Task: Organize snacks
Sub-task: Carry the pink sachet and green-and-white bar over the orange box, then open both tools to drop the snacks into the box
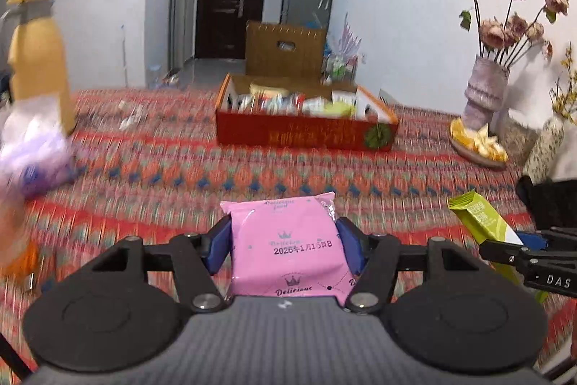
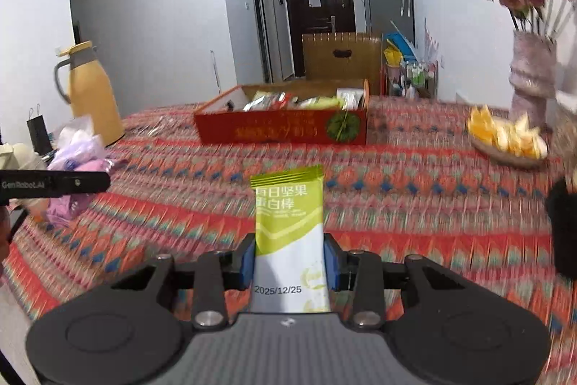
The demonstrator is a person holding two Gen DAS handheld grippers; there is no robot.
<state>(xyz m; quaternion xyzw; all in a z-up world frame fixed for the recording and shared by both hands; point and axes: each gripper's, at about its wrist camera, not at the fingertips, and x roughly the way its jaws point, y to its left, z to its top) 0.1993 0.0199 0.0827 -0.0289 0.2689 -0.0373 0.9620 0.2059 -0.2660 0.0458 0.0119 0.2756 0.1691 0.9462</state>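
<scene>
Your left gripper (image 1: 285, 248) was clenched on a pink snack packet (image 1: 288, 248), blue fingers (image 1: 220, 249) pressing both its edges; packet sat up off the tabletop (image 1: 162, 175), printed w/ a date and "Delicious". Your right gripper (image 2: 290, 262) gripped a green-and-white bar wrapper (image 2: 290, 240) the same way, wrapper upright, date 2025/12/25 legible. In left wrist view the bar showed at far right, near edge. Red snack box (image 1: 306, 132) stood far-centre on the patterned cloth, open, already holding assorted packets; both held items were well apart from it. Yellow thermos (image 2: 95, 92) far left, crumpled purple/white bags (image 2: 75, 150) near it. Vase w/ dried flowers (image 1: 483, 89) far right, plate of orange peel (image 1: 476, 139) beside it. Bkgd blurred.
</scene>
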